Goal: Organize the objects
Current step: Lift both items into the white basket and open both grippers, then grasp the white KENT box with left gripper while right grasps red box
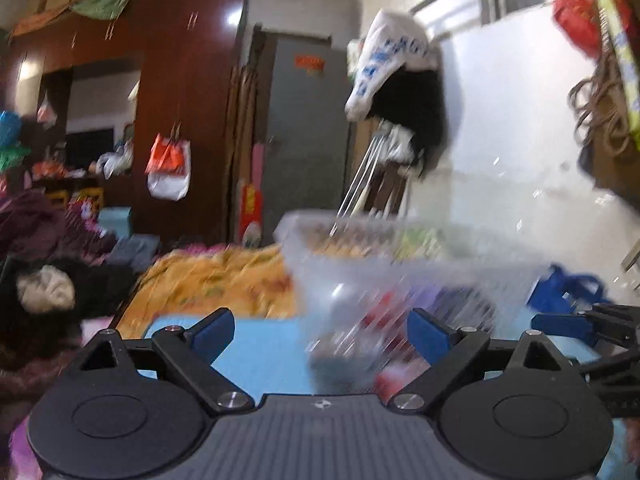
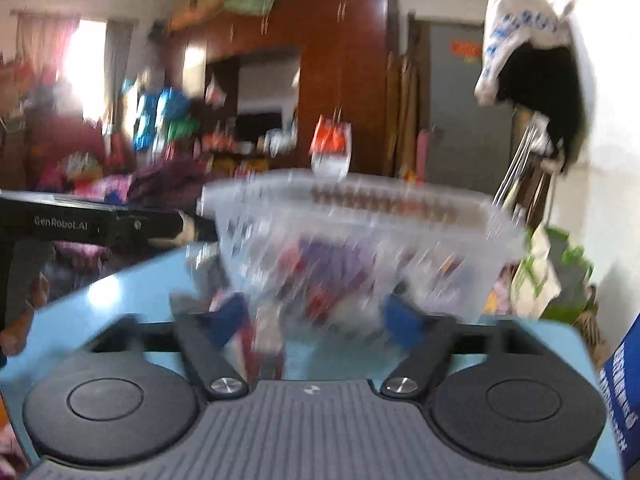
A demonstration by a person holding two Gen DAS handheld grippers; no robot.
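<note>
A clear plastic tub [image 1: 400,272] holding several blurred colourful small items stands on a light blue table [image 1: 260,356]. My left gripper [image 1: 320,334] is open, its blue pads wide apart, close in front of the tub's left part. In the right wrist view the same tub [image 2: 360,240] fills the middle. My right gripper [image 2: 316,318] is open just before the tub's base. A small red and white item [image 2: 266,344] lies on the table between its fingers. The left gripper's black body [image 2: 100,224] reaches in from the left toward the tub's rim. Both views are motion-blurred.
A bed with an orange patterned blanket [image 1: 216,280] and a black-haired mask [image 1: 48,288] lies behind the table. A dark red wardrobe [image 1: 180,100], a grey door [image 1: 308,132] and hanging bags [image 1: 168,168] stand beyond. A blue bag [image 1: 564,288] sits right of the tub.
</note>
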